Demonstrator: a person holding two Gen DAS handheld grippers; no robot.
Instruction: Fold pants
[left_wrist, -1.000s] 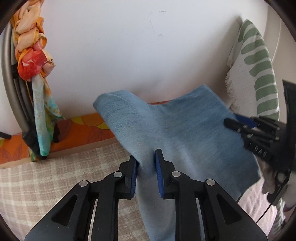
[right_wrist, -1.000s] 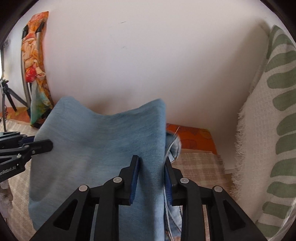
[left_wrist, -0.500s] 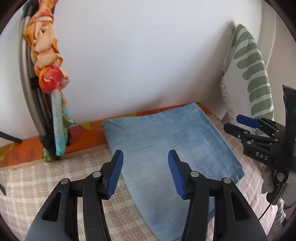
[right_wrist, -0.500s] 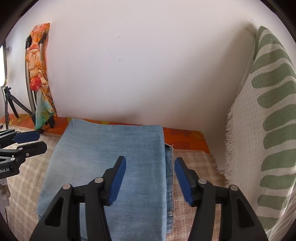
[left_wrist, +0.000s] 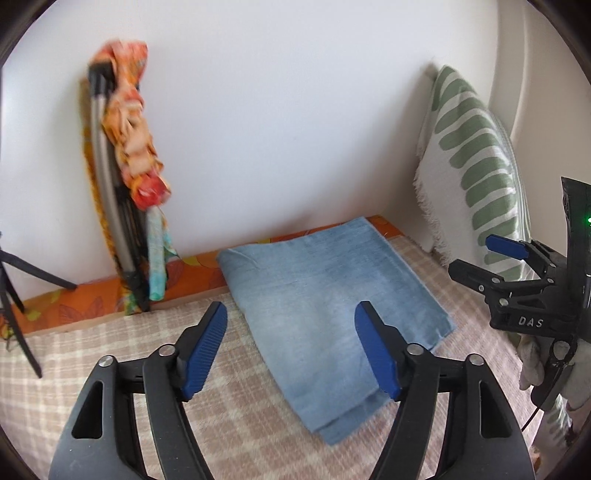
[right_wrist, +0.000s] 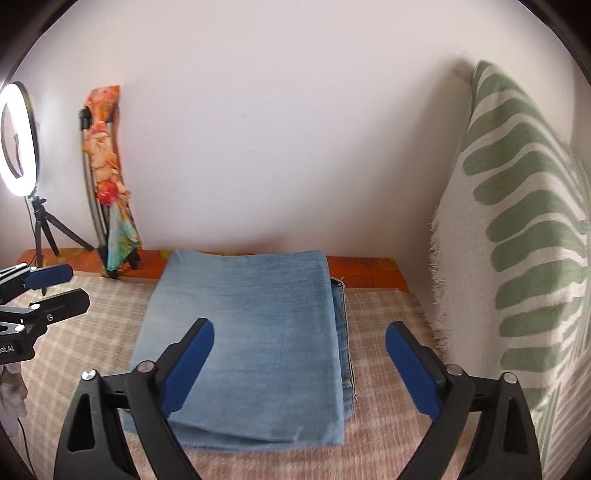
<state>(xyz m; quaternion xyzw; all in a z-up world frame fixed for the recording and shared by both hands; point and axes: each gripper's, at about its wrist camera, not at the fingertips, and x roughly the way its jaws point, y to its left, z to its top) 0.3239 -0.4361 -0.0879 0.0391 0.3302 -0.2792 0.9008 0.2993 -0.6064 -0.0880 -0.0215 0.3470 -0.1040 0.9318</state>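
Observation:
Light blue denim pants lie folded into a flat rectangle on the checked beige bedspread, their far edge near the wall. Above their near left part hangs my left gripper, jaws opening, nothing between the blue pads. Over the near right part of the pants, my right gripper has jaws spreading wide, also empty. Each gripper shows in the other's view: the right gripper at the right edge, the left gripper at the left edge.
A white cushion with green stripes stands against the wall on the right. A folded metal frame draped with orange patterned cloth leans at the left. A lit ring light on a tripod stands far left. An orange sheet edge runs along the wall.
Both grippers let go of the denim, opened wide and drew back and up. The top layer they held dropped flat, so the pants now lie as a folded rectangle.

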